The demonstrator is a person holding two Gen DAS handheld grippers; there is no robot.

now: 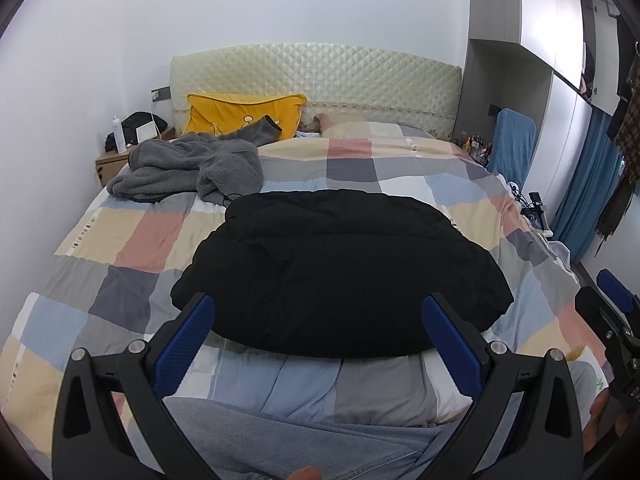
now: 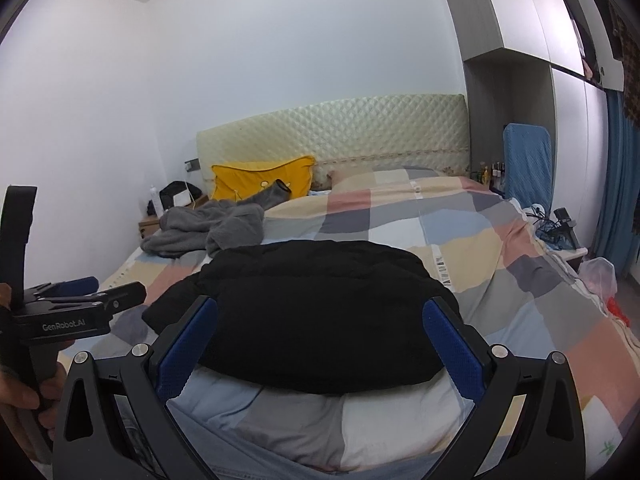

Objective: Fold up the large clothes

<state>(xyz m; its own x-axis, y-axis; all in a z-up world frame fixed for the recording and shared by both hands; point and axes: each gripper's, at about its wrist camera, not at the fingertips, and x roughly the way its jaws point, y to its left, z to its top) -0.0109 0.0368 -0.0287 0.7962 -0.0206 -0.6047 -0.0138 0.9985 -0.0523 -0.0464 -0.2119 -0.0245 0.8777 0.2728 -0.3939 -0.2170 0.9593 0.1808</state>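
Closest in, both claws hang over the near edge of the bed. The left claw has its blue pads spread wide with nothing between them, and the right claw is just as wide and empty too. In the left wrist view the right claw pokes in at the right edge, and in the right wrist view the left claw sits at the far left, held in a hand.

Just past the fingertips lies the black jacket, folded into a puffy oblong on the checked quilt, near the foot of the bed. Its long axis runs left to right across the bed, so neither end points at the headboard. Can't tell which end is the collar, it's all just black.

Further back on the left there's a rumpled grey fleece garment, apart from the jacket. Behind that, a yellow pillow leans on the quilted cream headboard.
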